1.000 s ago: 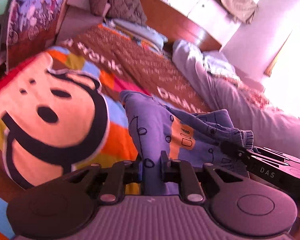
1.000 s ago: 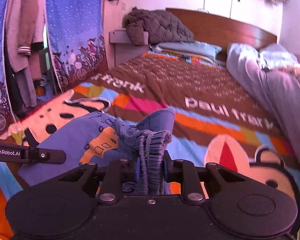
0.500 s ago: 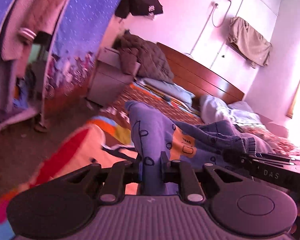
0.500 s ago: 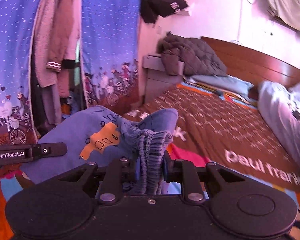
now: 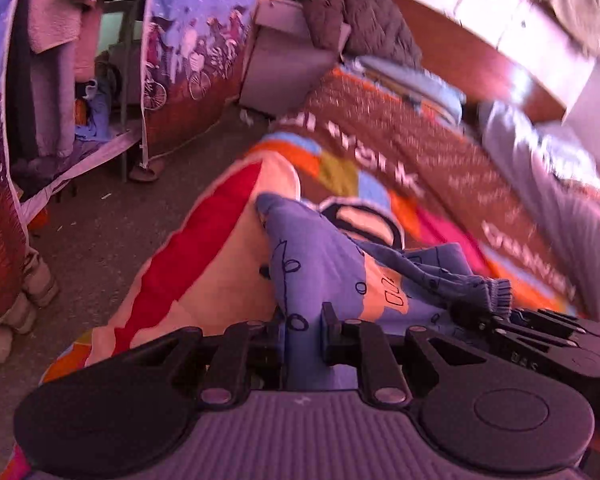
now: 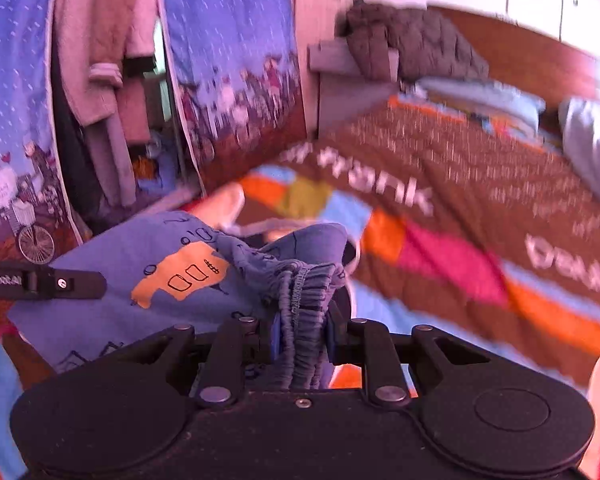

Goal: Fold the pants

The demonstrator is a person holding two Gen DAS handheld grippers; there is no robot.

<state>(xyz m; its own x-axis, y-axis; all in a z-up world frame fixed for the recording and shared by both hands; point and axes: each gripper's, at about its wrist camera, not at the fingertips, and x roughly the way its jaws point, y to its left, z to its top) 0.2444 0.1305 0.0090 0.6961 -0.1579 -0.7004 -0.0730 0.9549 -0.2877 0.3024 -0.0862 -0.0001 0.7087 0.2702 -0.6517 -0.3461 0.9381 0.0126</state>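
My left tongs (image 5: pixel 303 330) are clenched on a flat fold of the pants (image 5: pixel 320 264), the blue cloth running up between the two fingers (image 5: pixel 332 334). My right tongs (image 6: pixel 300 336) grip the gathered waistband (image 6: pixel 300 304), its elastic ruffles bunched tight between the pads. The pants hang stretched between the two tongs, held up over the near corner of the bed (image 6: pixel 440 200). An orange patch (image 6: pixel 180 276) with small black drawings shows on the pants, left of the waistband. From the left camera I see a ribbed cuff (image 5: pixel 498 294) drooping by the right tongs, which lie just beside the pants on that side; from the right camera the left tongs' arm pokes in at the pants' left edge. Under the pants lies the bedspread (image 5: pixel 204 256), bright with red, orange and pink blocks and white lettering on brown. Beyond the bed's far side stands a nightstand (image 6: pixel 348 92) with a dark quilted jacket (image 6: pixel 412 46) heaped on it. Left of the bed hangs a blue curtain (image 6: pixel 228 40)
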